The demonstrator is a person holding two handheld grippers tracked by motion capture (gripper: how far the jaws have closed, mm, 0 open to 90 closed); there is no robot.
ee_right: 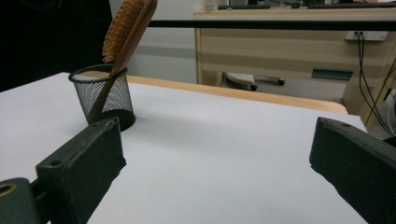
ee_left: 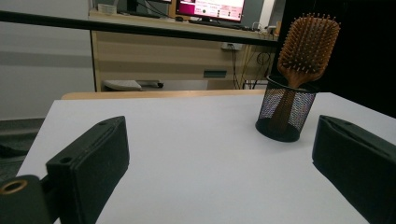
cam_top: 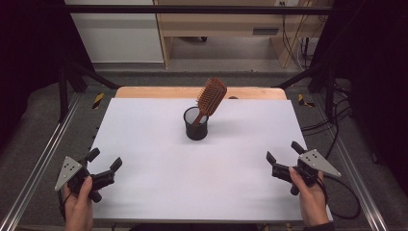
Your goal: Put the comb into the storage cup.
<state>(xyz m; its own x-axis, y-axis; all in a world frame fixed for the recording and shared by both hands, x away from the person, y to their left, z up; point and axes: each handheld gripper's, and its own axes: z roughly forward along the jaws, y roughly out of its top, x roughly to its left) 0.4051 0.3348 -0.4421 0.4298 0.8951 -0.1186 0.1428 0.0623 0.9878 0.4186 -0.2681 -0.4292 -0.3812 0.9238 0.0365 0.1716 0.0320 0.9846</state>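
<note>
Both hands hold grippers at the near edge of the table (cam_top: 144,202), well apart from the cup (cam_top: 196,125): left gripper (cam_top: 105,162) and right gripper (cam_top: 284,152), jaws spread wide, empty. Hairbrush (cam_top: 210,98) stands handle-down in the cup, leaning right.

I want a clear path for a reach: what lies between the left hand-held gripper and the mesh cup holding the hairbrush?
Nothing: the high view shows bare white table between the left hand-held gripper and mesh cup.
</note>
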